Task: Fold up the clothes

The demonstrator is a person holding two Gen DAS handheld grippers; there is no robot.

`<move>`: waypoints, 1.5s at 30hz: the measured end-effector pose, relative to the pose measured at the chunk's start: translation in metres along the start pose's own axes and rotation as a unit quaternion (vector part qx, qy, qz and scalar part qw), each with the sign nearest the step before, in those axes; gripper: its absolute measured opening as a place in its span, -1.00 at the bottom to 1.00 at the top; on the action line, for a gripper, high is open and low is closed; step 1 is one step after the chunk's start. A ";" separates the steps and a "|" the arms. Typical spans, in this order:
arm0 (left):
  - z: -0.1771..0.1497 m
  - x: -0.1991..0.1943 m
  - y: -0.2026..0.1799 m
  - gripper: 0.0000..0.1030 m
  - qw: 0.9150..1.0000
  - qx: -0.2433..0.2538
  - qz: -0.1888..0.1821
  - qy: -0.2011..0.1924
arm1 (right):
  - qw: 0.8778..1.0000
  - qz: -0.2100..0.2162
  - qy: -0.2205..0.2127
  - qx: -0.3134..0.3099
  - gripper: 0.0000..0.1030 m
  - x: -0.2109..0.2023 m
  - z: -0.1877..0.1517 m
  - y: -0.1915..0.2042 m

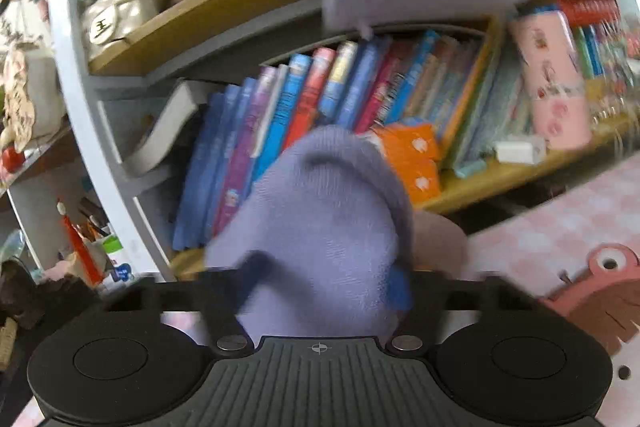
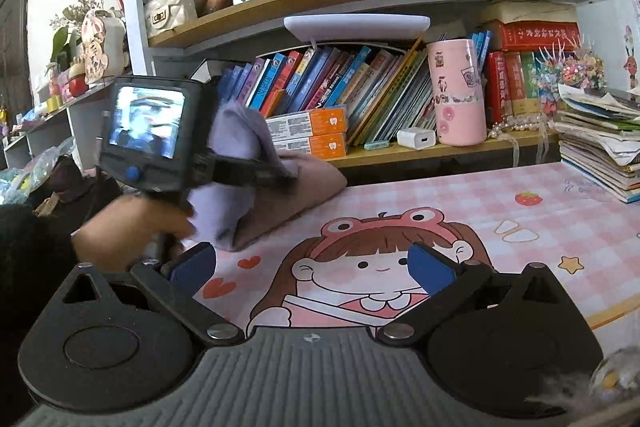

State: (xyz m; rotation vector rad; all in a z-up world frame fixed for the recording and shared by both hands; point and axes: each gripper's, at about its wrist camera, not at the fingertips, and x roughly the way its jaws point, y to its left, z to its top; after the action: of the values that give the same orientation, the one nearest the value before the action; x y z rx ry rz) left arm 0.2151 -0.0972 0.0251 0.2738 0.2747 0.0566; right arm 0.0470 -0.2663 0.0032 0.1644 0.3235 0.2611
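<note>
A: Cloth (image 1: 320, 227) pinched in left gripper (image 1: 320, 291), lifted off the mat (image 2: 460, 195) — likely to fold over the brown garment (image 2: 296, 195).
B: Right gripper (image 2: 312, 271)?
A: Jaws apart, holding nothing, low above the mat.

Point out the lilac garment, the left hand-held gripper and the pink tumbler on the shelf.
lilac garment (image 1: 320, 227), left wrist view, middle of the raised cloth.
left hand-held gripper (image 2: 280, 171), right wrist view, between its fingertips on the cloth.
pink tumbler (image 2: 456, 91), right wrist view, middle of its side.
</note>
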 end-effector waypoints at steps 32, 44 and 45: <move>-0.094 -0.121 0.183 0.54 0.993 0.089 -0.031 0.070 | 0.974 0.081 0.152 -0.149 0.02 0.175 0.048 0.075; -0.027 -0.071 0.226 -0.83 0.975 -0.162 -0.148 -0.031 | 0.995 0.052 0.031 -0.081 -0.90 0.103 0.111 0.007; -0.027 -0.085 0.224 -0.83 0.970 -0.163 -0.174 -0.052 | 0.994 0.058 0.035 -0.080 -0.90 0.086 0.109 -0.002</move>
State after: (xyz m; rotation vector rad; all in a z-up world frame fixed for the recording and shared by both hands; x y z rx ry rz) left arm 0.1224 0.1171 0.0837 -0.1015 0.2009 -0.2571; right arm 0.1628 -0.2569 0.0799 0.0157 0.3617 0.4077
